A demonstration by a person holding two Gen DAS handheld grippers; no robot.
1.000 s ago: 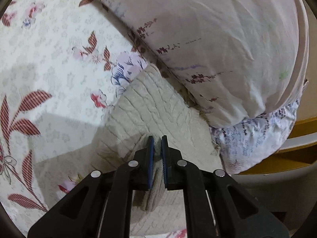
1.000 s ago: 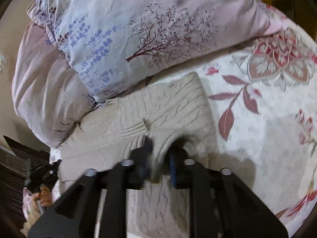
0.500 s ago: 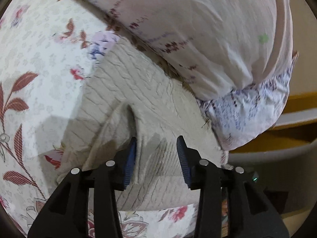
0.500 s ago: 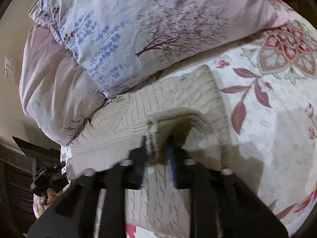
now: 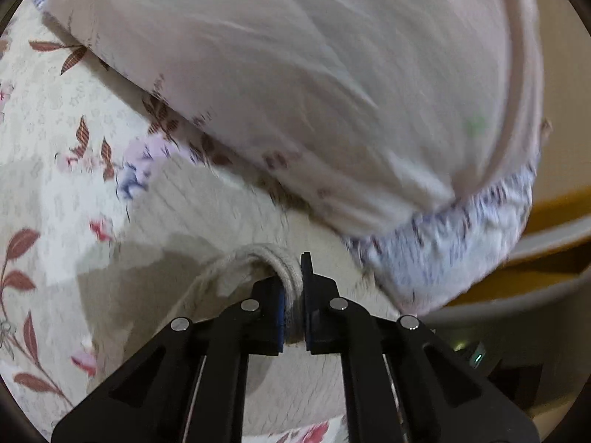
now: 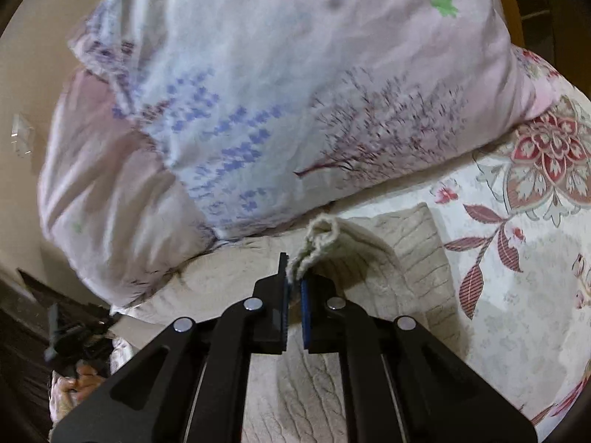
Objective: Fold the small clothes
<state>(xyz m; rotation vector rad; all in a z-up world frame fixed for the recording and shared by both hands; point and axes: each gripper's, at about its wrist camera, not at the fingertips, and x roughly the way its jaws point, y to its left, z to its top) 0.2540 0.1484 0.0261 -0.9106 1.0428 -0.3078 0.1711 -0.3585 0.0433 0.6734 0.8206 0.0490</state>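
Observation:
A beige knitted garment (image 5: pixel 207 214) lies on the floral bedsheet, against the pillows. My left gripper (image 5: pixel 293 295) is shut on a doubled edge of the garment, which loops up to the left of the jaws. In the right wrist view the garment (image 6: pixel 413 258) spreads below the pillows. My right gripper (image 6: pixel 294 284) is shut on a raised bunch of its knit edge, lifted a little off the rest. The left view is blurred.
A pale pink pillow (image 5: pixel 332 92) sits over a blue-flowered pillow (image 5: pixel 461 240) just beyond the garment; both show in the right wrist view (image 6: pixel 295 92). The floral bedsheet (image 6: pixel 517 258) extends right. The bed's edge and a wooden frame (image 5: pixel 554 221) lie right.
My left gripper went from shut to open to shut on the garment's edge. My right gripper stayed shut on the knit and lifted it. Both views shifted toward the pillows.

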